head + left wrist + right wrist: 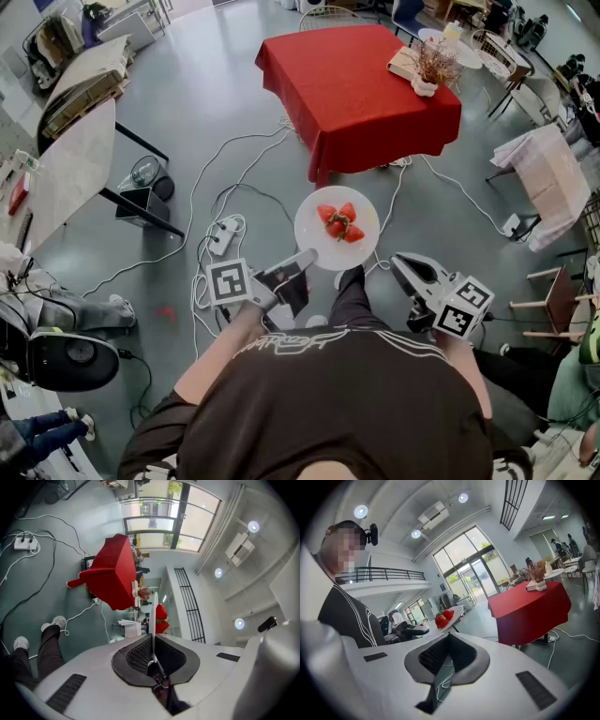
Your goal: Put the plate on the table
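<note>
A white plate (337, 228) with three strawberries (339, 222) hangs level above the grey floor, short of the red-clothed table (356, 84). My left gripper (305, 258) is shut on the plate's near rim. In the left gripper view the plate (153, 616) shows edge-on, running up from between the pads, with the strawberries (161, 612) and the red table (112, 573) beyond it. My right gripper (401, 262) stays to the right of the plate, shut and holding nothing. Its own view shows its jaws (450, 637) closed, the plate (452, 619) at the left and the table (529, 606) ahead.
A vase of dried flowers (431, 70) and a book stand on the table's far right corner. Cables and a power strip (223, 234) trail over the floor between me and the table. A marble-topped table (66, 159) stands at the left, chairs (553, 178) at the right.
</note>
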Action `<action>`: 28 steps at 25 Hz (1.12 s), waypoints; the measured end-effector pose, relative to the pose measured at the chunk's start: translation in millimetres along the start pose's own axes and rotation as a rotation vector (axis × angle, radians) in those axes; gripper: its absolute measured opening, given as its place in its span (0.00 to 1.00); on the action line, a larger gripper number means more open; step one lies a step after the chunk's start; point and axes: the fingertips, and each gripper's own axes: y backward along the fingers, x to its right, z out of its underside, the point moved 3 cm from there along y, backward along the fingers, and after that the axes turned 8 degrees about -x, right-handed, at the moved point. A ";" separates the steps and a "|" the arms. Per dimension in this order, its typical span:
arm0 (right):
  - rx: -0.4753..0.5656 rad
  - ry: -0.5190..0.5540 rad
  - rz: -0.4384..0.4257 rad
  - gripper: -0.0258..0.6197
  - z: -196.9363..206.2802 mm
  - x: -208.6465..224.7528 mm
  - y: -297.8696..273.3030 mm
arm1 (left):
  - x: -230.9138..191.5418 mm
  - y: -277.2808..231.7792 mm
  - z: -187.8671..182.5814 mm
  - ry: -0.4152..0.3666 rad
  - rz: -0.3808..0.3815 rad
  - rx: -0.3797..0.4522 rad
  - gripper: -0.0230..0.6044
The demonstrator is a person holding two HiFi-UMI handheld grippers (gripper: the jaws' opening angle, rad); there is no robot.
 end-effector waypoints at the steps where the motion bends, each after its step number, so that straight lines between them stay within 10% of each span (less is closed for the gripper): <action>1: 0.003 0.000 -0.003 0.05 -0.1 0.4 -0.4 | 0.1 -1.5 -0.7 -0.002 0.002 -0.003 0.07; 28: 0.060 -0.042 -0.055 0.05 -66.7 122.5 -56.9 | -25.6 -86.7 -110.6 0.047 -0.018 0.020 0.07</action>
